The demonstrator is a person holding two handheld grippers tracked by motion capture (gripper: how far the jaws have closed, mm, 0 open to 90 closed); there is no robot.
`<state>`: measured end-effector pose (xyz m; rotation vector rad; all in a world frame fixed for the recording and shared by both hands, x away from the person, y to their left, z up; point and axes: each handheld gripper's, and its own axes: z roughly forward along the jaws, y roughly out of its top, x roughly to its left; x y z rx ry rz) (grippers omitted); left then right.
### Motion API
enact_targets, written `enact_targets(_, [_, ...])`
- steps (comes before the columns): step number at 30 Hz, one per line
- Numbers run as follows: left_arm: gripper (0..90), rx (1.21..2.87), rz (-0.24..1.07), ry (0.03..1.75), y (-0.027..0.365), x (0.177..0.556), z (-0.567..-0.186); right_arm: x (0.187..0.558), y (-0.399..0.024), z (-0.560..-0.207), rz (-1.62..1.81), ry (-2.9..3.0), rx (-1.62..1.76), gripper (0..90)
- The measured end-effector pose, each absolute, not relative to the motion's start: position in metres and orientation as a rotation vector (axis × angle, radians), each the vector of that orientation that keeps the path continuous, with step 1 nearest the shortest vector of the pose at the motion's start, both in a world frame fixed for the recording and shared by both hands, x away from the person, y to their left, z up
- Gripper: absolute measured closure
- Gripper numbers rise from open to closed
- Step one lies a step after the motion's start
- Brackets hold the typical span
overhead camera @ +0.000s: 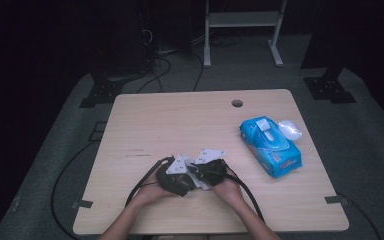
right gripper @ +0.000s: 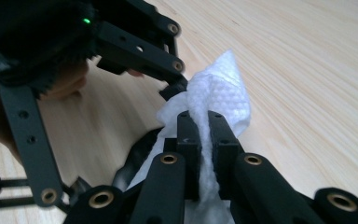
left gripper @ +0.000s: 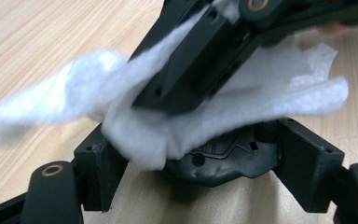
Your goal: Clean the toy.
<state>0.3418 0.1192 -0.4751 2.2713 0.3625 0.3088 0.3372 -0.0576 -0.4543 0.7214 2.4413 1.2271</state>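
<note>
Two grippers share one thin white wet wipe (right gripper: 219, 88) above the surface: right gripper (right gripper: 204, 126) pinches it tight, left gripper (left gripper: 205, 154) holds some black curved object, so tugging apart probably rips the wipe.

Your two grippers meet at the near middle of the table (overhead camera: 145, 120), the left gripper (overhead camera: 176, 176) just left of the right gripper (overhead camera: 211, 171), with the wipe (right gripper: 219, 88) between them and a black object (left gripper: 219, 161) beneath it, while the wipes pack (overhead camera: 270, 146) lies well off to the right with a small plastic piece (overhead camera: 290, 130) just behind it.
</note>
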Motion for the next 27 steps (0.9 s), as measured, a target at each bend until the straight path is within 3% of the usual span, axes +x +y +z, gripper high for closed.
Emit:
enact_targets(7, [24.1,2.268,0.31,0.36,0.119,0.342,-0.475,0.346,-0.071,-0.452,1.185,2.399,0.8,84.9])
enact_targets(15, [24.1,2.275,0.312,0.358,0.119,0.342,-0.475,0.334,-0.054,-0.453,1.201,2.456,0.706,85.1])
enact_targets(27, [24.1,2.273,0.309,0.357,0.121,0.343,-0.475,0.334,-0.138,-0.452,1.131,2.337,0.9,85.1])
